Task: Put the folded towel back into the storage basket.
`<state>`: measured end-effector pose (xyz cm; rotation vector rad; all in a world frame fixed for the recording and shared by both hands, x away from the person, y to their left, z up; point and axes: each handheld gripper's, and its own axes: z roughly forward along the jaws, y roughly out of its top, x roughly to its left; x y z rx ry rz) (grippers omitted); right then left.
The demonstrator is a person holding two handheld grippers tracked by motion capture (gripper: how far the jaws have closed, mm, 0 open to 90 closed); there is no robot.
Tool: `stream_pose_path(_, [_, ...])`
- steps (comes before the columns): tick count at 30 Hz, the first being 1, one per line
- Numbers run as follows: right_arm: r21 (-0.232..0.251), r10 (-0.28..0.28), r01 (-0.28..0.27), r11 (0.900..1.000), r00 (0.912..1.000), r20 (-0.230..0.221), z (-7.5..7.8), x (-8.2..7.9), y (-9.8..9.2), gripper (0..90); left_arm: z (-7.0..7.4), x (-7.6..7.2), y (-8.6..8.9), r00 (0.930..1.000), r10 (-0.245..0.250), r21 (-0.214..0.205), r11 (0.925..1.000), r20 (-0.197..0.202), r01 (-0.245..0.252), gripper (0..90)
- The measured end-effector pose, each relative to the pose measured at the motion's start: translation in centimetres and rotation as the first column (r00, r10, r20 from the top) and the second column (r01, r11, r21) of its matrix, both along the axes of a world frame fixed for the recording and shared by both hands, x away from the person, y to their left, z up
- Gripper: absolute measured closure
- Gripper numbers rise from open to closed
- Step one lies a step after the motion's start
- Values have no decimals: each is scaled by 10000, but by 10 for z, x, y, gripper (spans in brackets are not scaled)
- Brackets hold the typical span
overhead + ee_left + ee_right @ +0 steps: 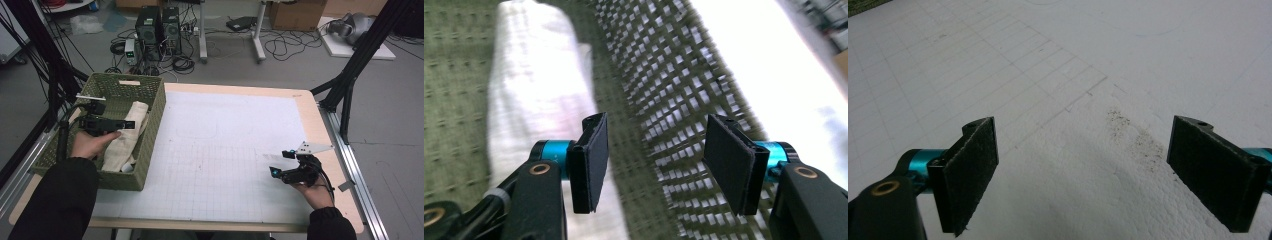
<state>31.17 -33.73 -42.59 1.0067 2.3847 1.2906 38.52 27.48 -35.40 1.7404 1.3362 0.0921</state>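
A folded cream cloth [128, 134] lies inside the green woven basket [152, 87] at the table's left. My left gripper [127, 124] hovers in the basket just above the cloth [534, 95]; its jaws stand open with nothing between them, the basket's wall [664, 100] showing through the gap. At the table's right, my right gripper [274, 172] rests low over the white gridded mat [225, 140], jaws wide open and empty above the mat [1068, 100].
The basket takes up the table's left edge. Black frame struts [350, 75] rise at the right rear corner. Computer towers [157, 27], cables and a cardboard box [295, 15] sit on the floor beyond the table.
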Motion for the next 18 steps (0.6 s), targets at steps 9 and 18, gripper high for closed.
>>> stream_pose_path(9, [86, -41, 41, 10000, 10000, -28, 1, -1, -1, 123, 5, -5, 1, 9994, 116, -1380, 9904, 320, -71, 436])
stream_pose_path(18, [90, -25, 25, 10000, 10000, -22, 1, 0, -1, 123, 8, -11, -2, 9985, 60, -2122, 9772, 537, 55, 433])
